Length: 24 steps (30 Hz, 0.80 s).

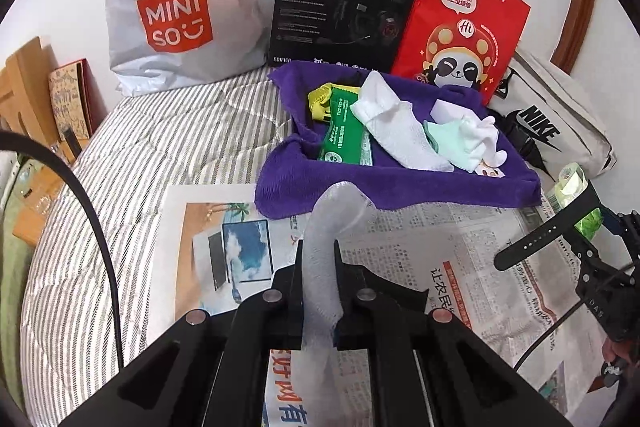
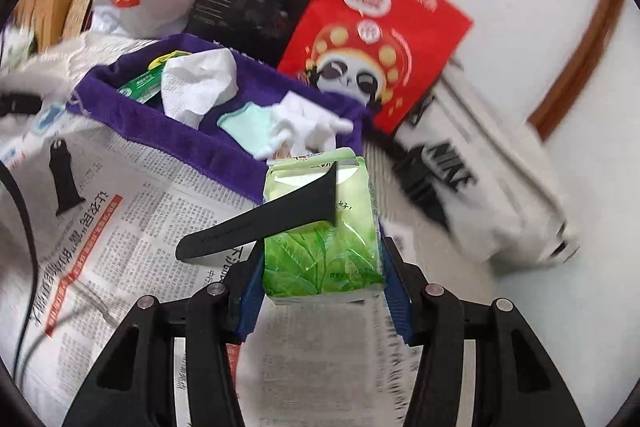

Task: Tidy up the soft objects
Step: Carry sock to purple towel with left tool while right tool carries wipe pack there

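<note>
Left tongs (image 1: pixel 318 287) clamped on a strip of bubble wrap (image 1: pixel 328 227); right tongs (image 2: pixel 322 267) gripping a green tissue pack (image 2: pixel 320 231) across its sides, a black strap (image 2: pixel 272 223) lying over its top face. Both held above the newspaper (image 1: pixel 420 267) on the bed, near edge of the purple-lined tray (image 1: pixel 400 195) just ahead at twelve o'clock.

Best done one load at a time. Carry the bubble wrap forward over the tray's near rim, lower until the free end touches the purple cloth, then release, so the strip folds in rather than draping over the edge. Aim for the bare patch toward six o'clock inside the tray, clear of the white socks (image 1: pixel 400 123) and the green packet (image 1: pixel 340 127). Likely worth keeping the pack level, since the strap seems to rest loose and could slide off.

Bubble wrap: long axis running from the tongs toward twelve o'clock, free end curling over toward one o'clock. Tissue pack: long axis along the tongs, far end pointing at twelve o'clock toward the tray's corner. Strap lying crosswise, narrow end pointing to about eight o'clock.
</note>
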Available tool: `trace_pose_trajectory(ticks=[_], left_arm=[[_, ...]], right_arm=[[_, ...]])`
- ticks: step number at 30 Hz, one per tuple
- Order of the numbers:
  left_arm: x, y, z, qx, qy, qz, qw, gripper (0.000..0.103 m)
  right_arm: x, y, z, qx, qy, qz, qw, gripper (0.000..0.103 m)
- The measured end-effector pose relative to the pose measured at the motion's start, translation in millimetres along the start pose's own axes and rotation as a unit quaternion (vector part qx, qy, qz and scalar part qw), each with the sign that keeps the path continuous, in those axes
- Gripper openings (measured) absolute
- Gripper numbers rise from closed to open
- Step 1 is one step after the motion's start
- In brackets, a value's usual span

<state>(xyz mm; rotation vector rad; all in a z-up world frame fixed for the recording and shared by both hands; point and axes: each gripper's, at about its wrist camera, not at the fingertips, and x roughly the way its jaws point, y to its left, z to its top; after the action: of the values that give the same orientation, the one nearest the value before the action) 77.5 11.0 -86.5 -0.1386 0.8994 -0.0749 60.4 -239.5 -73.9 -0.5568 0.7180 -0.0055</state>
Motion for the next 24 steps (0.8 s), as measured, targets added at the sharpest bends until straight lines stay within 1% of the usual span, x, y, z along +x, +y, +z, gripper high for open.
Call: trace_pose_trajectory(ticks=[6, 8, 16, 21, 24], left_arm=[[2.0, 0.4, -4.0, -0.007, 0.015, -0.008, 0.9998, 0.008], [2.0, -0.4, -5.3, -0.006, 0.017, -0.008, 0.9998, 0.008], [2.2, -0.6, -6.4, -0.002, 0.023, -0.009, 0.9997, 0.008], [2.4, -0.5, -4.9, -0.003, 0.022, -0.011, 0.9997, 0.008], [3.1, -0.8, -3.4, -0.004, 0.023, -0.013, 0.9996, 0.008]], right_arm=[[-8.5, 16.5, 3.5, -0.070, -0.025, -0.048, 0.996, 0.052], [-9.9, 15.5, 4.2, -0.069, -0.028, -0.047, 0.996, 0.052], [-3.5, -10.4, 10.9, 0.014, -0.013, -0.002, 1.000, 0.052], [-3.4, -25.5, 18.6, 0.059, -0.009, 0.026, 0.998, 0.052], [-3.1, -34.7, 23.8, 0.092, -0.006, 0.057, 0.994, 0.052]])
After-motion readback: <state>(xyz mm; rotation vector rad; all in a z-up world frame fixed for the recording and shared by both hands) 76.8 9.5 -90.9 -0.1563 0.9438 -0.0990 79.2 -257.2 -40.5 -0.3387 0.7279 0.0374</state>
